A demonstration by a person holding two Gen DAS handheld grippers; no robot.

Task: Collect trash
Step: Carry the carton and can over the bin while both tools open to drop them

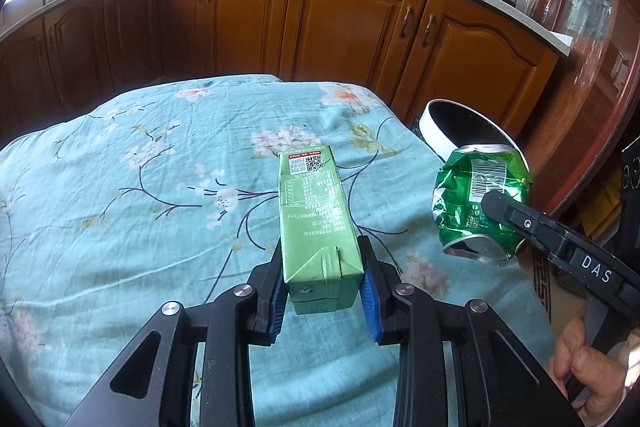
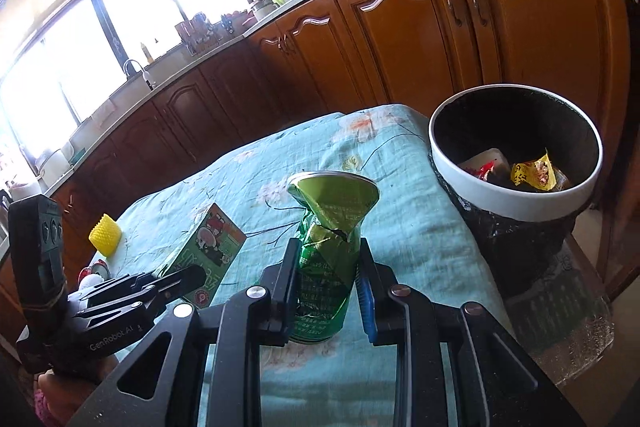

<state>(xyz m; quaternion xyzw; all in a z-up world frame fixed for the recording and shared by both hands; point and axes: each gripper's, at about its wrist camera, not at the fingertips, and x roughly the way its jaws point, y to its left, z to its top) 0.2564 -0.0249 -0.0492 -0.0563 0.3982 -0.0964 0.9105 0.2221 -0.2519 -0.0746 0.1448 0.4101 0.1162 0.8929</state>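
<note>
Left claw point(image 1: 323, 287) grips a green rectangular drink carton point(image 1: 316, 223); right claw point(image 2: 328, 291) grips a crushed green aluminium can point(image 2: 326, 247) above the floral-clothed table point(image 1: 120, 187).

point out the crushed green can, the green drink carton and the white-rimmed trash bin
crushed green aluminium can point(image 2: 326, 247), right wrist view, on its crumpled middle
green rectangular drink carton point(image 1: 314, 211), left wrist view, on its printed top face
round black trash bin with white rim point(image 2: 516, 205), right wrist view, on the near rim

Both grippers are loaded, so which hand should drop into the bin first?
Right. The right gripper holds the crushed can close beside the bin; the left gripper, holding the carton, is farther away.
</note>
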